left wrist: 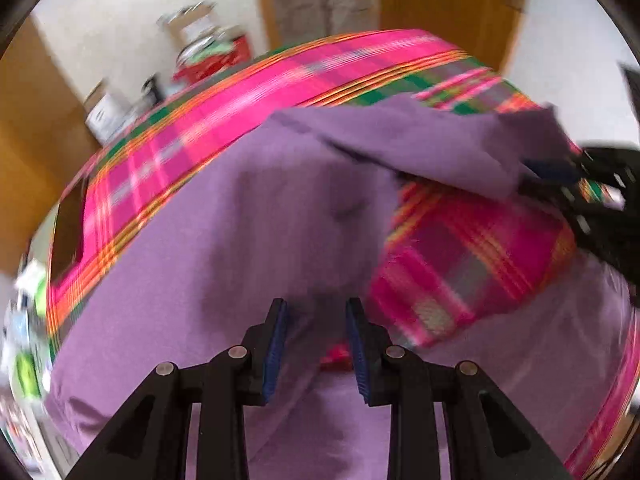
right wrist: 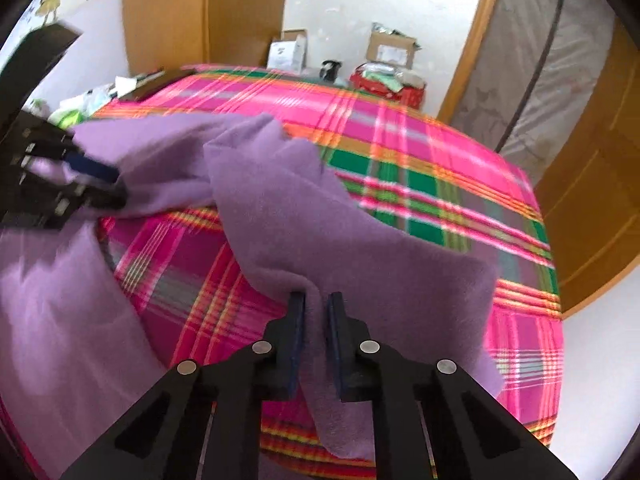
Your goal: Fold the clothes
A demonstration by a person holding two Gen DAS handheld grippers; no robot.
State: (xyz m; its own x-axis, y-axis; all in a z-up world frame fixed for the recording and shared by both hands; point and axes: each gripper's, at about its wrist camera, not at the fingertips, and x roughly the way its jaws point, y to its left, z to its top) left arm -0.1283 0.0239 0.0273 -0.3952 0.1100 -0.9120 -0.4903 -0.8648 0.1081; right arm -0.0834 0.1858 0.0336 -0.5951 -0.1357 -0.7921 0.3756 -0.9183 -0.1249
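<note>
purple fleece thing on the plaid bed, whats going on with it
A person is folding a purple fleece garment on a bed covered by a pink, green and orange plaid blanket, using two handheld grippers. The right gripper has its jaws pinched on a lifted fold of the fleece. The left gripper hangs over the flat part of the garment with its jaws apart and nothing pressed between them. The fold is not yet laid down.

free: bare plaid bed (right wrist: 440, 152) right of purple garment (right wrist: 280, 208) | blocked: raised garment fold mid-bed | far edge: boxes (right wrist: 288, 52), red bag (right wrist: 388, 80)
</note>
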